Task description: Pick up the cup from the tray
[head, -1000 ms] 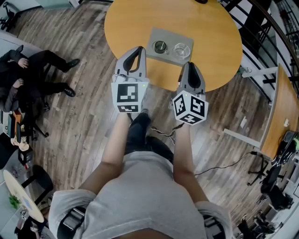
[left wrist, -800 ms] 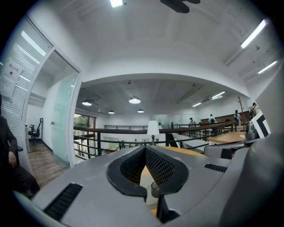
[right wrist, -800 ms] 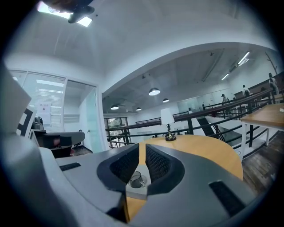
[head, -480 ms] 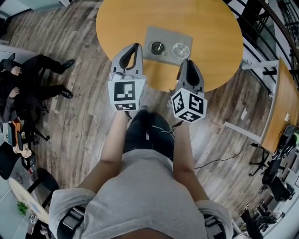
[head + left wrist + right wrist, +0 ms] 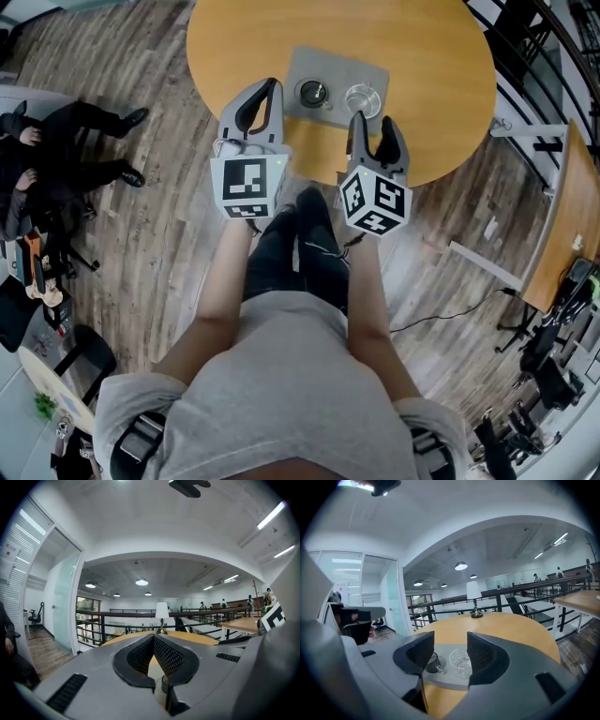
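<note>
The left gripper (image 5: 153, 638) had its jaws together at the tips, with nothing held between the ribbed pads (image 5: 169, 656). Beyond them lay a round wooden table (image 5: 196, 637) bearing a white-shaded lamp (image 5: 162, 612). Through the lower gap showed what looked like a dark cup (image 5: 164, 683).

A round wooden table (image 5: 431, 56) carries a grey tray (image 5: 333, 66) near its edge and a small lamp (image 5: 474, 597).

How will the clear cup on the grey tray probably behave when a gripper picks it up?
The clear cup looks like glass, so it is probably rigid but fragile; a gentle squeeze seems wise. Its smooth, shiny wall may slip in a grip. It looks short and wide and stands upright on the flat grey tray, so it seems unlikely to tip.
</note>
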### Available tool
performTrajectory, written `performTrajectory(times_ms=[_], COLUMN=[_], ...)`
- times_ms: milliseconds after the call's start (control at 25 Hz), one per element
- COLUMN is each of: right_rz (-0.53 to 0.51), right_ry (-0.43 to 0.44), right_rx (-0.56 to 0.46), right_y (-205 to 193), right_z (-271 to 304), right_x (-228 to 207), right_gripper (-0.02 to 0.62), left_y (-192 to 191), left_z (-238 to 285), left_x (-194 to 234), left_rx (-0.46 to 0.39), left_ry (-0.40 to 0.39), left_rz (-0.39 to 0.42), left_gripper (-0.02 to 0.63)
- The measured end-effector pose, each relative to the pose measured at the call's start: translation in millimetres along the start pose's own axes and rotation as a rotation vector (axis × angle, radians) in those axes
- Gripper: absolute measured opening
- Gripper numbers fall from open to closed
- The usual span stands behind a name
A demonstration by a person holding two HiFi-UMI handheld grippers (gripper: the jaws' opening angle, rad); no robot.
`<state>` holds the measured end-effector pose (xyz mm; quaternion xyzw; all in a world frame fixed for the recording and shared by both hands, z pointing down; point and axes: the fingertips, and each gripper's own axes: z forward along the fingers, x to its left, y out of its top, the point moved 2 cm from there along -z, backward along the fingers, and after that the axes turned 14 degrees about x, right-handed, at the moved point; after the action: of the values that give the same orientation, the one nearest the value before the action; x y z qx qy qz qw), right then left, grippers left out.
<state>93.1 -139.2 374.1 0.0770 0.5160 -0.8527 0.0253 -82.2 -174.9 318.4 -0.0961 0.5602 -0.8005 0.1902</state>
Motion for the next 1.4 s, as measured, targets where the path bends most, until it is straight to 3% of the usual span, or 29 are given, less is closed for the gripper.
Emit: performTrajectory(times_ms=[200,560,760,1400], right_rz=[-0.001,-0.085,-0.043,-0.041], right_ry=[0.024,0.006,0.053,0.035], right_rx=[0.050,0.118,0.154,0.244], right_y=[-10,-25,-43,-66], right_z=[26,57,80,117], right_x=[-8,-23,-19,-31], right_gripper=[0.245,0.307,0.342,0.348], left_y=[-4,-17,-27,-43], left_z=[15,39,50,65], left_x=[2,-6,-2,8], left_rx=[0.023,0.065,0.097,0.144], left_ry=[0.014,0.018,0.015,0.020], left_rz=[-0.003,-0.015,-0.008,-0.046], left_gripper=[0.006,0.006,0.006,0.006])
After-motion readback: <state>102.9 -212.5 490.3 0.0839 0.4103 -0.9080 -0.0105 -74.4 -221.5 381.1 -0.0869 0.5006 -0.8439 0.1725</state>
